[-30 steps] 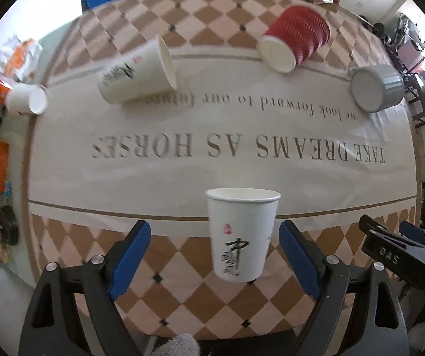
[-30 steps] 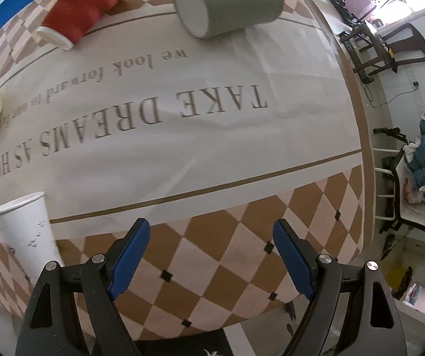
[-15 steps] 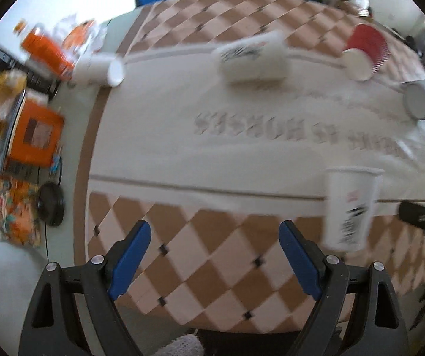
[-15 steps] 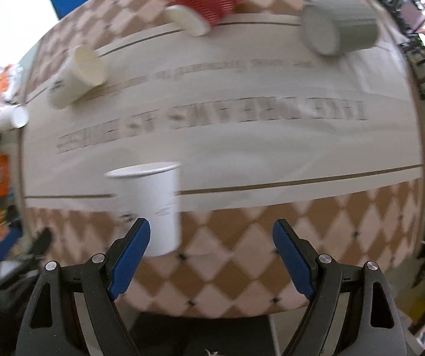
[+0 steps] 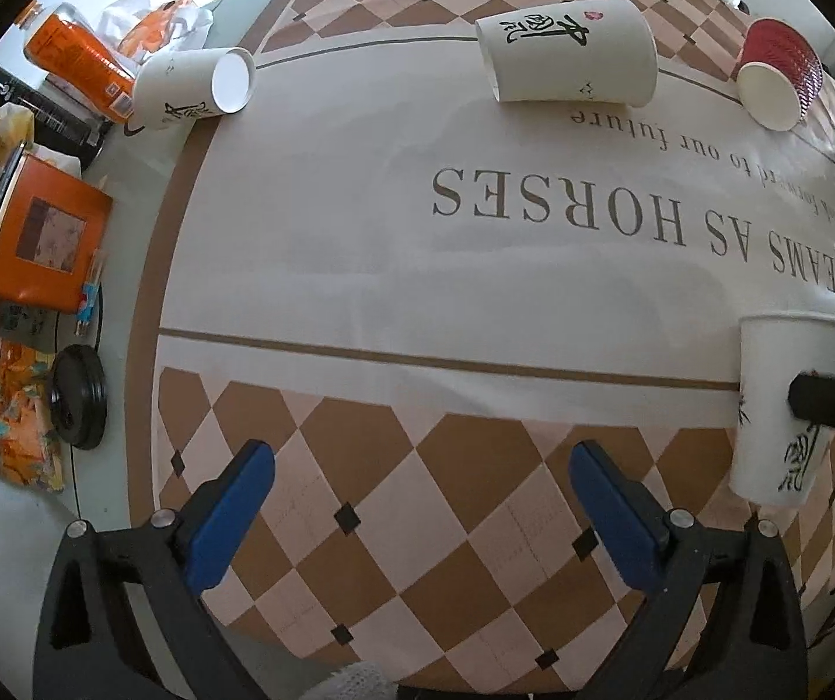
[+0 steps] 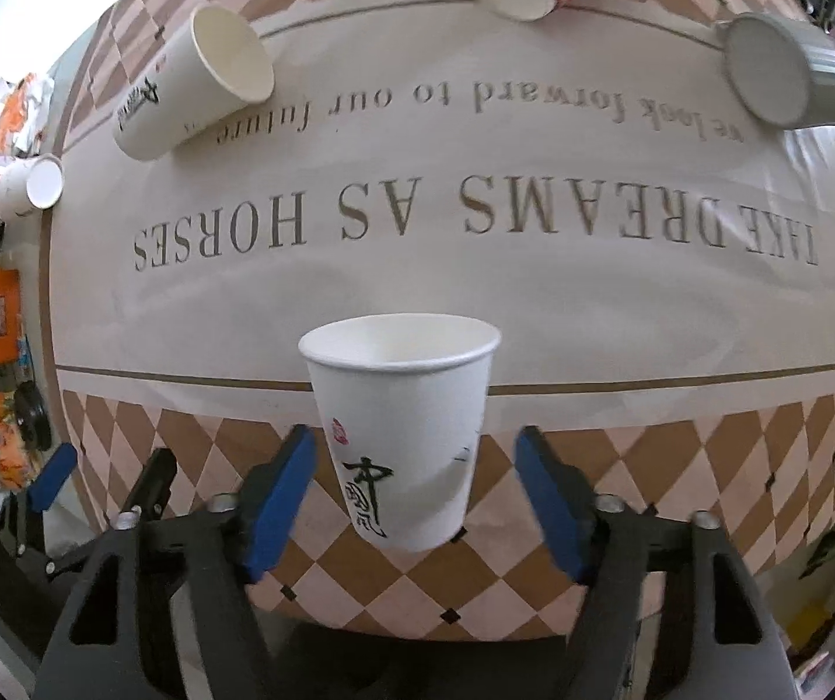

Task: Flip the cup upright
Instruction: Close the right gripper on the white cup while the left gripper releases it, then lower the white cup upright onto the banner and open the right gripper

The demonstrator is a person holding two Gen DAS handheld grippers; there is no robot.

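A white paper cup (image 6: 402, 431) stands upright on the table (image 6: 592, 315), on the near edge of the cloth where the white field meets the brown checked border. The right claw (image 6: 414, 490) is wide open with the cup between its two blue pads (image 6: 277, 490); there is a gap on each side, so the pads do not touch the cup. The left claw (image 5: 417, 516) is also wide open and holds nothing; under it is only the checked cloth. In the left wrist view the same cup (image 5: 779, 408) stands at the right side, partly behind a black part of the other claw. Farther on the table a second white cup (image 5: 566, 55) lies on its side, with black characters on its wall. A red ribbed cup (image 5: 779, 79) lies on its side to the right of it, and a grey cup (image 6: 785, 73) lies at the far right. A smaller white cup (image 5: 195, 87) lies at the far left edge of the cloth, beside an orange bottle (image 5: 76, 61). An orange box (image 5: 44, 239) and a black round lid (image 5: 79, 396) are at the left, off the cloth.
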